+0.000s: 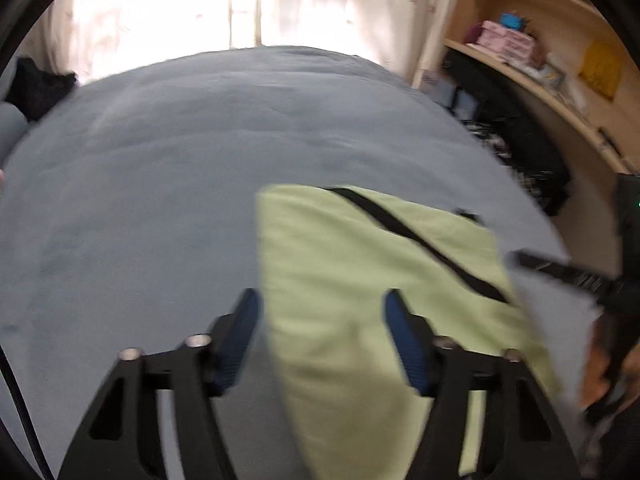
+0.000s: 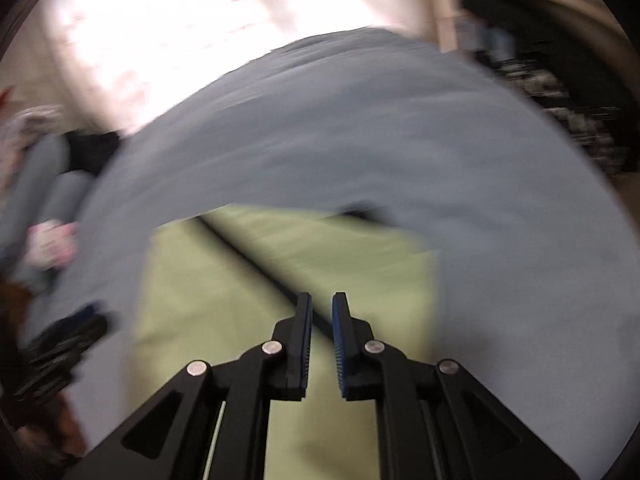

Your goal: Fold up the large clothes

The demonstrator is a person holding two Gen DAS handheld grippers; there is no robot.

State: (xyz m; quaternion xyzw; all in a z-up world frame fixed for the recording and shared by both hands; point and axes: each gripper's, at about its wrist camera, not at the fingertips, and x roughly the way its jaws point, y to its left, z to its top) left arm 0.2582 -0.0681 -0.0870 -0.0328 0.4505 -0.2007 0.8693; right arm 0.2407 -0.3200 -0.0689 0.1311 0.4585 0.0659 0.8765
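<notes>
A light green garment (image 1: 360,264) with a black diagonal stripe (image 1: 416,240) lies folded flat on a grey-blue bed cover (image 1: 180,168). My left gripper (image 1: 322,300) is open above the garment's left edge, nothing between its blue pads. The right gripper shows at the right edge of the left wrist view (image 1: 560,268). In the right wrist view the garment (image 2: 224,280) lies under my right gripper (image 2: 321,300), whose jaws stand a narrow gap apart with nothing held, over the black stripe (image 2: 248,256). This view is blurred.
A wooden shelf unit (image 1: 560,80) with boxes and a yellow item stands right of the bed. Dark clutter (image 1: 520,144) fills the floor beside it. Bright curtains (image 1: 240,4) hang behind. Pillows and a dark item (image 2: 48,168) lie at the left.
</notes>
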